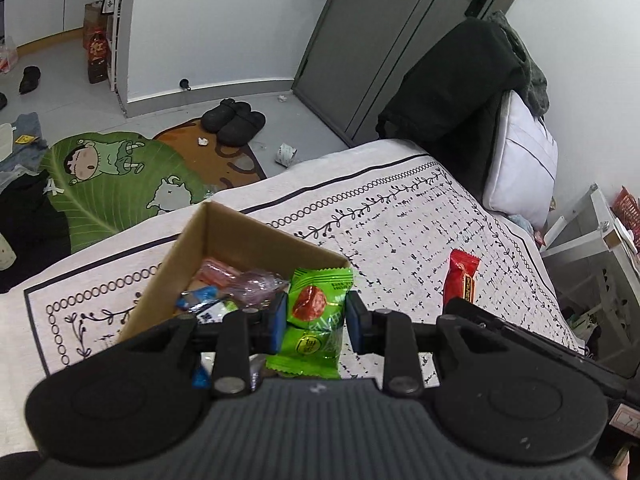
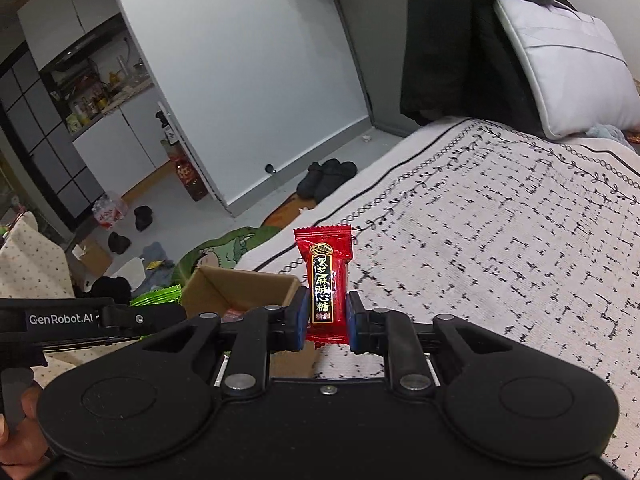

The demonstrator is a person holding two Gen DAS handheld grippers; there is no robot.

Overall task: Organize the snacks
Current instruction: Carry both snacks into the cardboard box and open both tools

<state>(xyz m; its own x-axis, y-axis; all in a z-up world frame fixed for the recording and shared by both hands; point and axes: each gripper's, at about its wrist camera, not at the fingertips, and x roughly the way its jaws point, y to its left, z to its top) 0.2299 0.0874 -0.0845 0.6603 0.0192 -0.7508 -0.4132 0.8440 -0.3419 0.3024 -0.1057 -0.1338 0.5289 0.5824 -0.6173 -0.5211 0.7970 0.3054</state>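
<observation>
The left gripper (image 1: pixel 316 316) pinches a green snack packet (image 1: pixel 316 312) just over the cardboard box (image 1: pixel 240 240) on the bed (image 1: pixel 400 216); it should clear the rim before releasing. The right gripper (image 2: pixel 327 320), fingers clamped on a red candy (image 2: pixel 326 280), should follow, dropping inside.

A bed (image 1: pixel 400 216) with a white, black-patterned cover fills the foreground. At its head a white pillow (image 1: pixel 524 160) leans against the wall, with dark clothing (image 1: pixel 452 88) draped just beside it. Beyond the bed's far side the floor (image 1: pixel 60 64) is pale grey. A green leaf-shaped rug (image 1: pixel 112 188) lies just beside the bed, and a pair of black slippers (image 1: pixel 234 120) sits near the rug. A grey door (image 1: pixel 400 40) with a black handle stands behind the clothing. Farther from the bed, white walls frame a kitchen nook (image 2: pixel 92 92) with cluttered shelves.
</observation>
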